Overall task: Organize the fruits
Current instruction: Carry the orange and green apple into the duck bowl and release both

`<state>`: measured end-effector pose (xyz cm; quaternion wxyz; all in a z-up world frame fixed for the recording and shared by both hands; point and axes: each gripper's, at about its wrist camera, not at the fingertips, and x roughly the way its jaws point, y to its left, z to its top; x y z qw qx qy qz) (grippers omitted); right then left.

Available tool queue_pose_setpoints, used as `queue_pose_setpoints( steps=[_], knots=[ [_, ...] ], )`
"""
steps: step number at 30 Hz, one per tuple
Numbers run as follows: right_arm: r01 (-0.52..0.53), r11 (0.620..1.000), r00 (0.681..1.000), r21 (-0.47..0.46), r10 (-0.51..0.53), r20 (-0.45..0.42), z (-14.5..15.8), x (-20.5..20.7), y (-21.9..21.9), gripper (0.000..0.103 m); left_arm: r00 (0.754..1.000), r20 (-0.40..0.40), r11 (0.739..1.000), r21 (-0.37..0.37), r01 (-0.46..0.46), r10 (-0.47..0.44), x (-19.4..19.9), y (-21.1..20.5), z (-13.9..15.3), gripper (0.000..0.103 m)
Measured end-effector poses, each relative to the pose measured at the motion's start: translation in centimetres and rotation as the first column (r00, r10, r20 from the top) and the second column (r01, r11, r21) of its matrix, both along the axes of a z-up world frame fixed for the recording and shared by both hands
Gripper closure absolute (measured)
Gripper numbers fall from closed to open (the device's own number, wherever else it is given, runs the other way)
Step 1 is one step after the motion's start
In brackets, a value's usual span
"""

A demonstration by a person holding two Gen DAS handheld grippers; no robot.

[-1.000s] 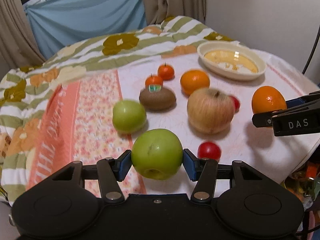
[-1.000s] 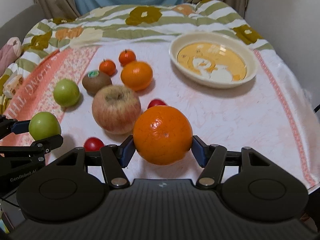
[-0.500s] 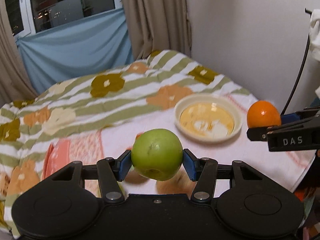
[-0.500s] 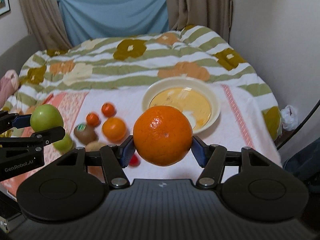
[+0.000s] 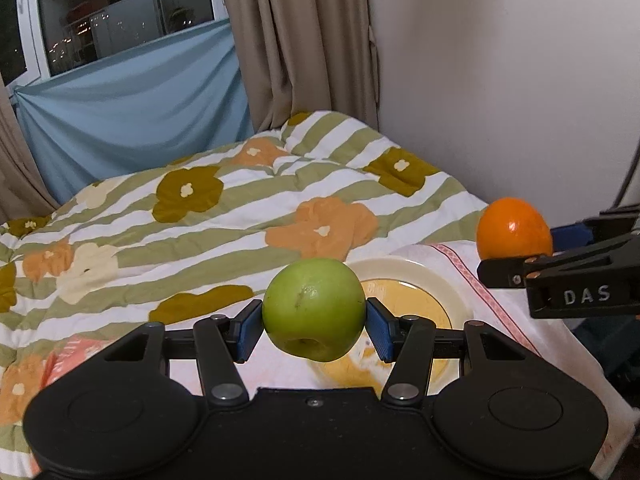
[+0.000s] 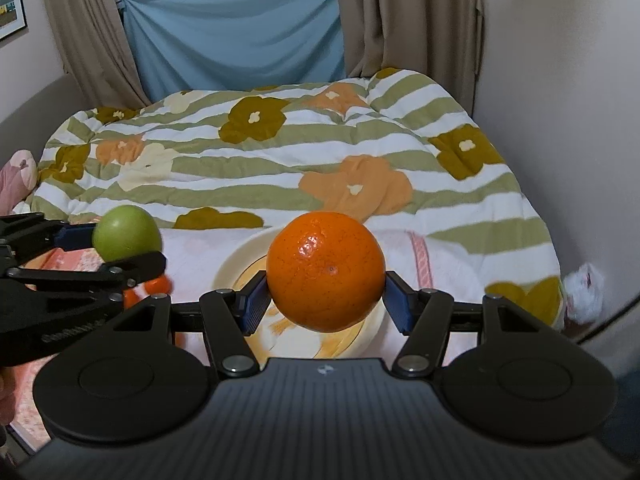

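My left gripper (image 5: 314,330) clamps the green apple (image 5: 314,310), my right gripper (image 6: 325,304) the orange (image 6: 325,270); I should lower both gently into the dish (image 5: 448,284).

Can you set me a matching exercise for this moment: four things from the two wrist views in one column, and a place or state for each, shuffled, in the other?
Things:
1. green apple
2. orange
3. cream dish
4. blue cloth

Places or states:
A. draped below the window, between the curtains
B. clamped between the pads of the right gripper
C. lying on the pale towel, under the raised fruit
D. clamped between the pads of the left gripper

Pairs: 1-D, 2-B, 3-C, 4-A
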<state>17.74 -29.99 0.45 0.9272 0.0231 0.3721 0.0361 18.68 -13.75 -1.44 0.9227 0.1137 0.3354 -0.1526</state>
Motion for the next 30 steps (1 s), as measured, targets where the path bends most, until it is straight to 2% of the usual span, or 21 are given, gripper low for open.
queue_pose_setpoints(
  steps=[11, 16, 23, 24, 26, 27, 30],
  knots=[
    [-0.100, 0.995, 0.991, -0.004, 0.099, -0.089, -5.2, 8.9, -3.8, 0.028, 0.995, -0.091, 0.997, 0.074, -0.025, 0.031, 8.2, -4.5, -7.0, 0.044],
    [-0.093, 0.996, 0.987, 0.008, 0.094, -0.130, -7.5, 10.7, -4.1, 0.028, 0.990, -0.136, 0.995, 0.102, -0.020, 0.034, 10.6, -5.3, -9.6, 0.044],
    [-0.074, 0.997, 0.985, 0.019, 0.076, -0.156, -8.7, 11.7, -4.1, 0.028, 0.987, -0.161, 0.991, 0.128, 0.028, -0.007, 11.4, -6.4, -11.2, 0.043],
    [-0.071, 0.997, 0.985, 0.018, 0.073, -0.158, -8.7, 11.7, -4.1, 0.027, 0.988, -0.157, 0.992, 0.126, 0.032, -0.012, 11.4, -6.4, -11.2, 0.040],
    [-0.067, 0.998, 0.985, 0.018, 0.069, -0.158, -8.6, 11.7, -4.0, 0.027, 0.990, -0.142, 0.990, 0.133, 0.038, -0.019, 11.1, -6.3, -10.8, 0.010],
    [-0.066, 0.998, 0.985, 0.018, 0.068, -0.158, -8.5, 11.6, -4.0, 0.027, 0.991, -0.136, 0.990, 0.132, 0.037, -0.019, 10.8, -6.3, -10.5, 0.006],
    [-0.072, 0.997, 0.984, 0.019, 0.074, -0.160, -8.0, 11.5, -3.6, 0.027, 0.991, -0.134, 0.994, 0.099, 0.038, -0.024, 9.6, -5.6, -9.5, 0.006]
  ],
)
